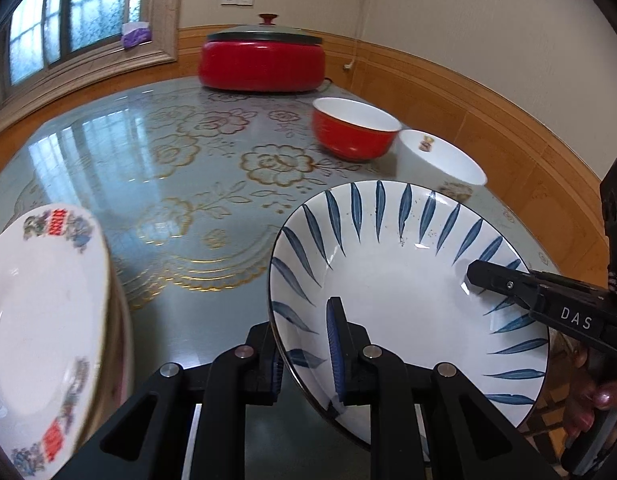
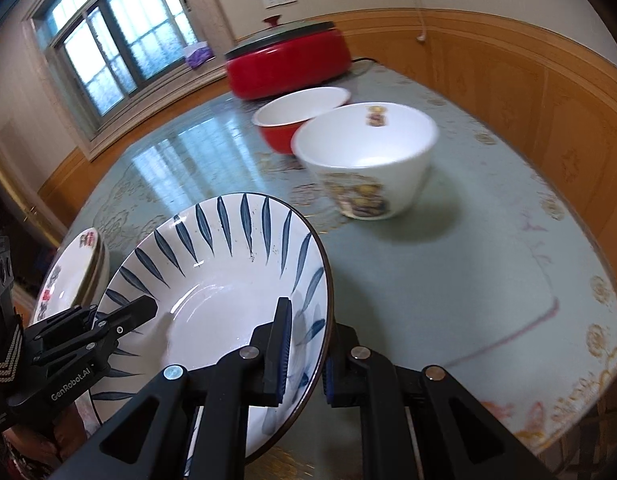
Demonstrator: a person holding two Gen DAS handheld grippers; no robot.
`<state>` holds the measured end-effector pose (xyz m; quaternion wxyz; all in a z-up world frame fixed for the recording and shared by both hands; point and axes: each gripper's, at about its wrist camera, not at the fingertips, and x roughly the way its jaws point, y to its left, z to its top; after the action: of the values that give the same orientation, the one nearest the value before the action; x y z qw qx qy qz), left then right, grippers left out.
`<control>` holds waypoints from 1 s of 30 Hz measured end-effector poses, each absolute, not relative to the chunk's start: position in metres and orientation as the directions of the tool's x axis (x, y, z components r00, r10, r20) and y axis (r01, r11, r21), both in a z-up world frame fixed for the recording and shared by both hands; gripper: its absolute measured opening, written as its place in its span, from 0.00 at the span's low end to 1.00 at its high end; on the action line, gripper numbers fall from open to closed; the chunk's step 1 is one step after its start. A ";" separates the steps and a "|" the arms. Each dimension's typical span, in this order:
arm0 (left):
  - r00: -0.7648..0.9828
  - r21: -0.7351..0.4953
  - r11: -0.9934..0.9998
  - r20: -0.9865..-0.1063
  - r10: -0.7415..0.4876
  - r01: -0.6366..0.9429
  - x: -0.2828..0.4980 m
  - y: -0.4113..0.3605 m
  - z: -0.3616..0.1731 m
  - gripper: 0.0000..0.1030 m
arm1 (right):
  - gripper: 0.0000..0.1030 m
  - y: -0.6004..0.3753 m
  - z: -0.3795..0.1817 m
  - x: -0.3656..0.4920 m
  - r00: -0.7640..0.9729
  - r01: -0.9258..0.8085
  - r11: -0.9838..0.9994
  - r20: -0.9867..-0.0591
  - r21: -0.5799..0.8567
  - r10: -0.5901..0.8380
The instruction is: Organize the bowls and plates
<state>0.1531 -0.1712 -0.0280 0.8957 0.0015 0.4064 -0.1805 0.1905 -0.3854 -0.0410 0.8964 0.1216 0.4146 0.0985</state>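
Both grippers held the blue-leaf plate, which filled the lower right of the left wrist view, raised and tilted above the tabletop. The left gripper pinched its near rim, one finger inside and one outside; the right gripper clamped the opposite rim likewise. The floral plate sat at lower left, the red bowl and white bowl together upper right, below the red cooker.

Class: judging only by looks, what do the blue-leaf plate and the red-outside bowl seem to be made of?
Blue-leaf white plate: probably glazed ceramic; glossy highlights, brush-painted leaves, dark rim.
Red bowl with white inside: likely glazed ceramic too; smooth, shiny red outside, though enamel cannot be ruled out.
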 end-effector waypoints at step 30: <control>0.667 -0.156 0.961 -0.694 -0.272 0.230 0.165 -0.149 -0.024 0.22 | 0.24 -0.373 -0.042 0.219 0.659 -0.084 0.925 -0.675 0.371 0.331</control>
<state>0.1651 -0.1492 -0.0244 0.9125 -0.0273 0.3844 -0.1374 0.2187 -0.3726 -0.0424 0.8974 0.1558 0.3963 0.1157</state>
